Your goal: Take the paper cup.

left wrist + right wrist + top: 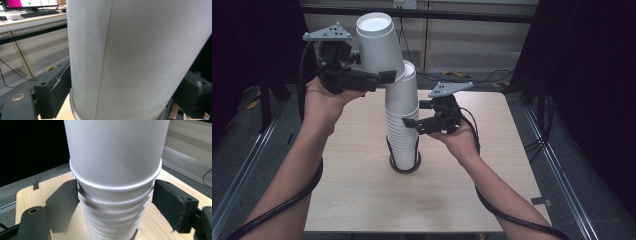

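Tabletop carries tall cup stack in black ring holder. Left claw clamps tilted top cup above stack; right claw straddles stack, one pad apparently touching. Risk: angled pull drags the next cup, toppling stack.

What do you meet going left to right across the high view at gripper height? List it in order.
Left gripper's black body with grey plate → tilted white paper cup in its jaws → tall stack of white paper cups in a black ring holder → right gripper's black body.
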`<move>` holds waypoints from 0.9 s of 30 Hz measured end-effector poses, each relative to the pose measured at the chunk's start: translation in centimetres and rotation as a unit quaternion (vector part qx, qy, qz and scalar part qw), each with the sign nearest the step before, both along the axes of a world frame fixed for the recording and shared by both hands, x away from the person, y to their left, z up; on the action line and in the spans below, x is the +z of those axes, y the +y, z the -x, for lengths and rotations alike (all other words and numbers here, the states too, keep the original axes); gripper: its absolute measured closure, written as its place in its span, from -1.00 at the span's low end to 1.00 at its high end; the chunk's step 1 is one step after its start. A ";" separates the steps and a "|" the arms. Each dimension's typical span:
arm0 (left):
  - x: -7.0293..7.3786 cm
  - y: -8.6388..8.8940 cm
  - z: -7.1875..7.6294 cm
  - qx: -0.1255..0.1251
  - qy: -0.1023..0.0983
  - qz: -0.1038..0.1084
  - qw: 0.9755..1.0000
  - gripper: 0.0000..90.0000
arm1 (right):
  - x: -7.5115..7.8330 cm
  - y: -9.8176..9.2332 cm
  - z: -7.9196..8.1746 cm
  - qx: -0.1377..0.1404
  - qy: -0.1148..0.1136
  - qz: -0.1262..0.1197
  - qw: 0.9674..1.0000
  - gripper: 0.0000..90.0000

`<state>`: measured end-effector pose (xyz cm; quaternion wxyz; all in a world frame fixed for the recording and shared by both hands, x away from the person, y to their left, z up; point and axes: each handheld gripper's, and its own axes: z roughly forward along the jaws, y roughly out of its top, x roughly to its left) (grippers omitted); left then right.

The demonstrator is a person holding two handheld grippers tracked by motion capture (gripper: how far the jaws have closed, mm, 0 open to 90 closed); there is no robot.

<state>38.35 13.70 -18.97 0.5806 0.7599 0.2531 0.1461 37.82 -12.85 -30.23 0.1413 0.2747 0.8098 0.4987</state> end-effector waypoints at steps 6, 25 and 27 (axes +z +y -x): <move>-0.3 1.2 0.2 0.001 0.005 0.009 1.000 -0.74 | -0.2 -0.2 0.0 0.000 0.001 0.002 1.000 -0.58; -1.5 4.0 0.9 0.018 0.008 0.014 1.000 -0.74 | -0.9 -1.0 0.1 -0.006 -0.001 0.008 1.000 -0.66; -2.0 4.2 0.9 0.019 0.012 0.014 1.000 -0.74 | -1.1 -1.2 0.1 -0.006 0.003 0.004 1.000 -0.68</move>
